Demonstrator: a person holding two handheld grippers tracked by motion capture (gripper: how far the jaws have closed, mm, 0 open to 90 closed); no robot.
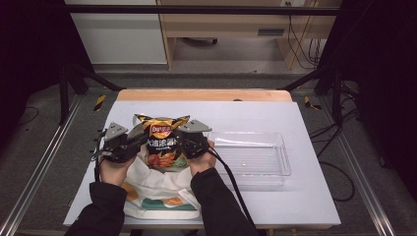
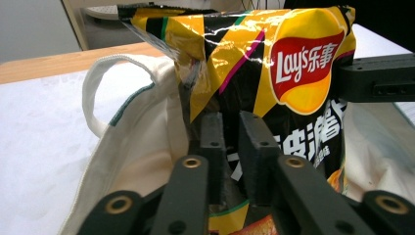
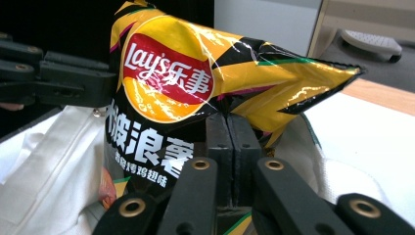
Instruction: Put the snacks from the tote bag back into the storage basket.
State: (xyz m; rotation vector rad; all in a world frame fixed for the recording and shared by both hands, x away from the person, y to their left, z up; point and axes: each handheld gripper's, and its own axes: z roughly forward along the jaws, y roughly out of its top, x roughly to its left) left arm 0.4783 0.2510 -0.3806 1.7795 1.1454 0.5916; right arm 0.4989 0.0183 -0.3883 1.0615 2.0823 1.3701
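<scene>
Yellow-and-black foil chip bag (image 1: 161, 140), labelled "Lay's 乐事", stands upright, half out of the white tote bag's (image 1: 157, 194) mouth. My left gripper (image 1: 132, 142) and right gripper (image 1: 189, 142) each pinch one of its side edges. I judge lifting begun; transfer beyond the tote remains.

The chip bag (image 1: 162, 142) is stood upright in the mouth of the cloth tote bag (image 1: 160, 194), which is laid flat on the table (image 1: 305, 196) toward the near edge. To the right of the chip bag, well apart, the plastic tray (image 1: 255, 160) is placed.
</scene>
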